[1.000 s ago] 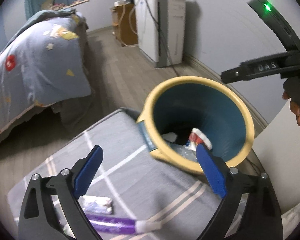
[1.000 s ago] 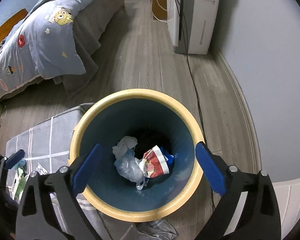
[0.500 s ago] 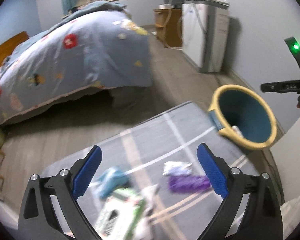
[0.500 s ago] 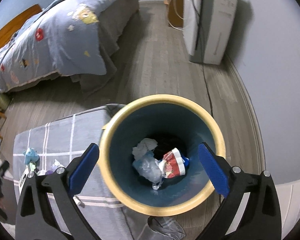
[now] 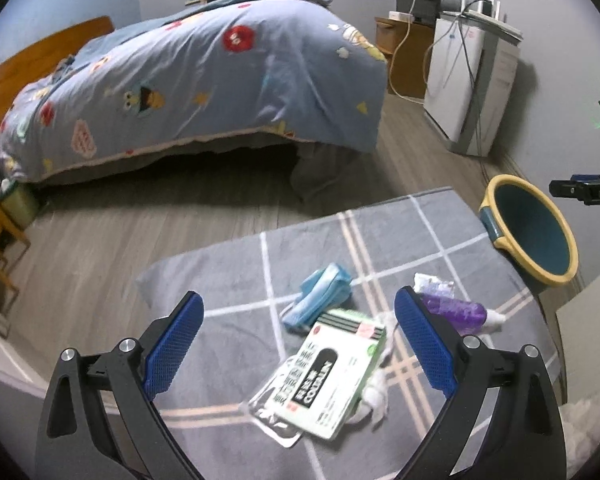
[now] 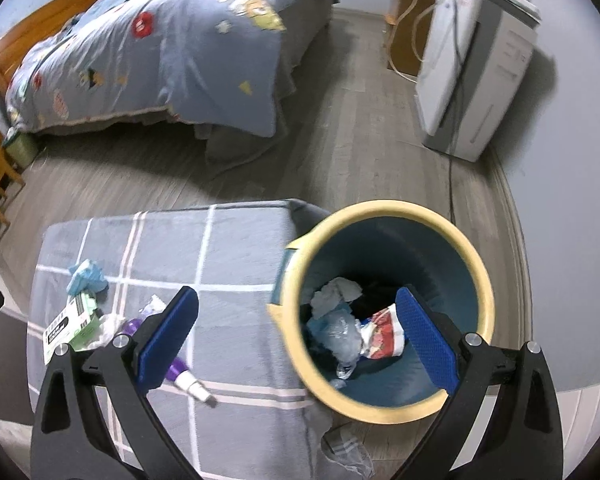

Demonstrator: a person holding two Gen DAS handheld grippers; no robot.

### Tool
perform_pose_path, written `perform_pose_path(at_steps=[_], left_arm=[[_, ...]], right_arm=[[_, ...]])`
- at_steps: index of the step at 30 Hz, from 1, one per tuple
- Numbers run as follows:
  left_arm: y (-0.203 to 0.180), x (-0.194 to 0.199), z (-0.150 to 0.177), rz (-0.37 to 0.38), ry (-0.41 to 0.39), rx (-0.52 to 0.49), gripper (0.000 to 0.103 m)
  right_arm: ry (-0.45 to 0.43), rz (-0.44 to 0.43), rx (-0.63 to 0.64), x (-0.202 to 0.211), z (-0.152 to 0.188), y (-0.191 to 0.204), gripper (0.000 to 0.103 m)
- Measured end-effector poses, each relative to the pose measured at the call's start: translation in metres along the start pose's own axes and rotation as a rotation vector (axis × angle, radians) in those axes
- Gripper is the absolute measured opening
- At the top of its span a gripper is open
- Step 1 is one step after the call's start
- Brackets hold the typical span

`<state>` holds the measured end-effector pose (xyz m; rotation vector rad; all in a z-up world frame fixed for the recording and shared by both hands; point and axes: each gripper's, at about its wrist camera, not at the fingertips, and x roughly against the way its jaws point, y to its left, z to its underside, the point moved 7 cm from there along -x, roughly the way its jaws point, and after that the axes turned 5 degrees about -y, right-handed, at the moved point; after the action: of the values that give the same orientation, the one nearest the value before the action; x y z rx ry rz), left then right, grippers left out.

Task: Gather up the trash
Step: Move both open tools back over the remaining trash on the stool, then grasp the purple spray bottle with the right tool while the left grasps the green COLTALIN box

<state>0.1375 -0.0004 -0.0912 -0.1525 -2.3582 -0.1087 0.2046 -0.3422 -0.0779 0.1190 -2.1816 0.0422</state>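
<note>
Two grippers: both spread, gripping nothing.
Left gripper [image 5: 298,340]: above green packet [image 5: 324,376] on grey blanket [image 5: 228,280].
Right gripper [image 6: 296,336]: over bin [image 6: 476,272] rim; trash inside.

Black gripper [image 5: 298,340] frames; blue textured pads [image 5: 174,344]; silver screws [image 5: 127,345].

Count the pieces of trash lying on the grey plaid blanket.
4, maybe more underneath: blue mask farthest back, green-and-white package nearest, white tissue against its right edge, purple tube rightmost, toward the bin.
</note>
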Motion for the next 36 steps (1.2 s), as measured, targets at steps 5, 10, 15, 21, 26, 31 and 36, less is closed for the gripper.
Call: perform_pose_path(at_steps=[5,10,15,21,26,31,36], left_arm=[[0.012,-0.001,0.011,0.006,0.003,0.005,0.096],[0.017,-0.014,0.028,0.019,0.046,0.015,0.097],[0.016,-0.021,0.042,0.04,0.08,-0.017,0.097],[0.014,-0.026,0.049,0.082,0.094,-0.021,0.097],[0.008,-0.04,0.063,0.083,0.134,-0.053,0.097],[-0.004,-0.057,0.079,0.088,0.195,-0.112,0.097],[-0.017,-0.071,0.088,0.121,0.234,-0.137,0.097]], right_arm=[[0.01,-0.012,0.056,-0.002,0.003,0.033,0.097],[0.027,-0.033,0.12,-0.009,0.011,0.067,0.097],[0.051,-0.041,0.206,-0.021,0.022,0.1,0.097],[0.088,-0.034,0.308,-0.035,0.037,0.128,0.097],[0.115,-0.035,0.339,-0.048,0.046,0.141,0.097],[0.144,-0.045,0.351,-0.06,0.052,0.147,0.097],[0.178,-0.067,0.357,-0.071,0.06,0.147,0.097]])
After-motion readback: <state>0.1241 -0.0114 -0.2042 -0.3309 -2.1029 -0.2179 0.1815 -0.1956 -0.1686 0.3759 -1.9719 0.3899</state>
